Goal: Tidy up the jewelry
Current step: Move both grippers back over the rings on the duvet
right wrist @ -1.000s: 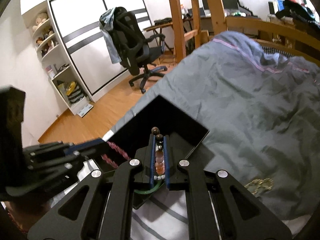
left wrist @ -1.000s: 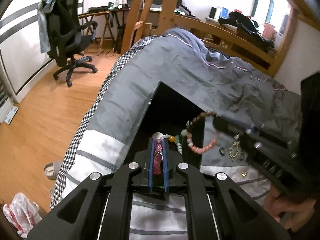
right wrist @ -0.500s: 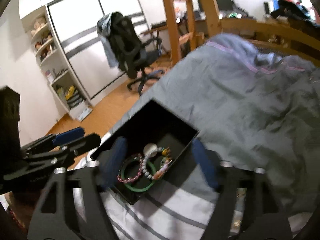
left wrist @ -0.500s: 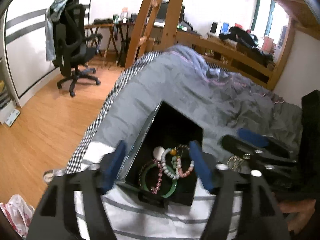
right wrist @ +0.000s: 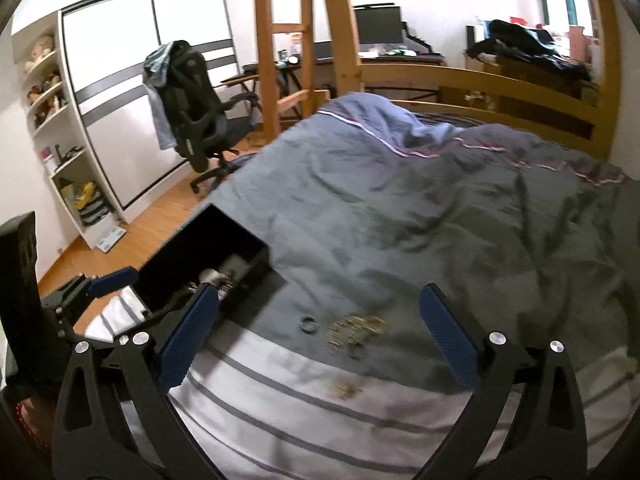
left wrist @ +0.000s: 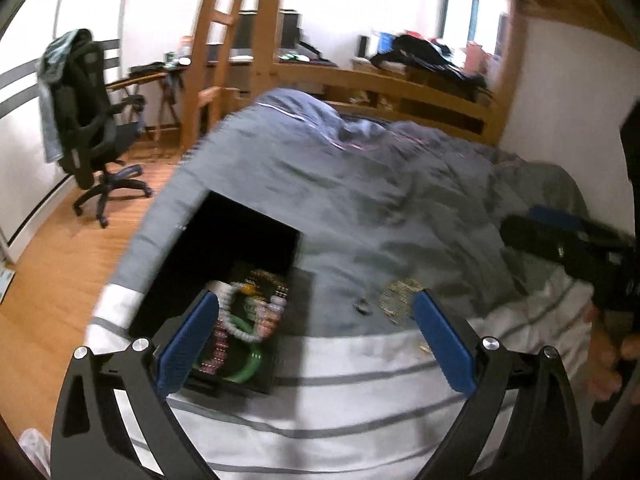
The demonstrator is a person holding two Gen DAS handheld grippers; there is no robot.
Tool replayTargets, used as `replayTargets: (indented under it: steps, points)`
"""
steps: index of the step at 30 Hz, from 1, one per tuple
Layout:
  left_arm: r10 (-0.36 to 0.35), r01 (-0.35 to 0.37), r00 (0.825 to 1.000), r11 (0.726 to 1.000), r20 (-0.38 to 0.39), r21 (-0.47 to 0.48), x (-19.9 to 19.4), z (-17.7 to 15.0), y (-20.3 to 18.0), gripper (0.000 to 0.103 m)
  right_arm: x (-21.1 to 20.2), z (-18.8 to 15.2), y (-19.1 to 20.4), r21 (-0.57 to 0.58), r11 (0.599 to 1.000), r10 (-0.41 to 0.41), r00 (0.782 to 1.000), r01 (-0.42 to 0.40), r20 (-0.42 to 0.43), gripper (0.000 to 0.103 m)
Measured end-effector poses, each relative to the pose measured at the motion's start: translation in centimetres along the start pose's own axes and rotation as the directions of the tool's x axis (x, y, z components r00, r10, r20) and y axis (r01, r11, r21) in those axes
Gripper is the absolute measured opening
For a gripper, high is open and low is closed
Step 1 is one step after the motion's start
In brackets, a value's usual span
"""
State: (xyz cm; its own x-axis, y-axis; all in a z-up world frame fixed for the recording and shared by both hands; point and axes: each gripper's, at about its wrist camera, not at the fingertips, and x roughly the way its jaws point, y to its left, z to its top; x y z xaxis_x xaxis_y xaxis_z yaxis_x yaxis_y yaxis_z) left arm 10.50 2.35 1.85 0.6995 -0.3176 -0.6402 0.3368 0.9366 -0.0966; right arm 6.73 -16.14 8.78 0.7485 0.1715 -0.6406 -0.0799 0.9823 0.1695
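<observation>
A black open box [left wrist: 224,240] sits on the bed and holds bead bracelets [left wrist: 260,308] and a green bangle [left wrist: 248,364]; it also shows in the right wrist view [right wrist: 208,256]. My left gripper [left wrist: 316,328] is open and empty, above the bed just right of the box. My right gripper [right wrist: 320,328] is open and empty, above loose jewelry on the blanket: a gold chain [right wrist: 356,326], two dark rings [right wrist: 308,325] and a small gold piece [right wrist: 346,389]. The chain [left wrist: 400,300] shows in the left wrist view too.
The bed has a grey blanket [right wrist: 420,208] and a white striped sheet [right wrist: 320,412]. A wooden bed frame [right wrist: 480,80] stands behind. A black office chair [right wrist: 192,108] is on the wood floor at left, by white shelves [right wrist: 60,140].
Both grippers opened and dropped their bead bracelets into the black box. Both have since swung right, from over the box toward the loose chain and rings on the blanket.
</observation>
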Motion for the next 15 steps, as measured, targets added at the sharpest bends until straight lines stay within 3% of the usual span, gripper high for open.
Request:
replayTargets:
  steps: [8, 15]
  points:
    - [-0.073, 0.078, 0.996, 0.991, -0.053, 0.106, 2.1, -2.4, -4.9, 0.096, -0.3, -1.5, -4.3, 0.062, 0.997, -0.036, 0.999, 0.037, -0.01, 0.099]
    - [-0.104, 0.12, 0.988, 0.983, -0.115, 0.14, 4.9, -3.7, -6.7, 0.096, 2.6, -2.8, -6.2, 0.048, 0.999, -0.01, 0.999, 0.011, -0.033, 0.099]
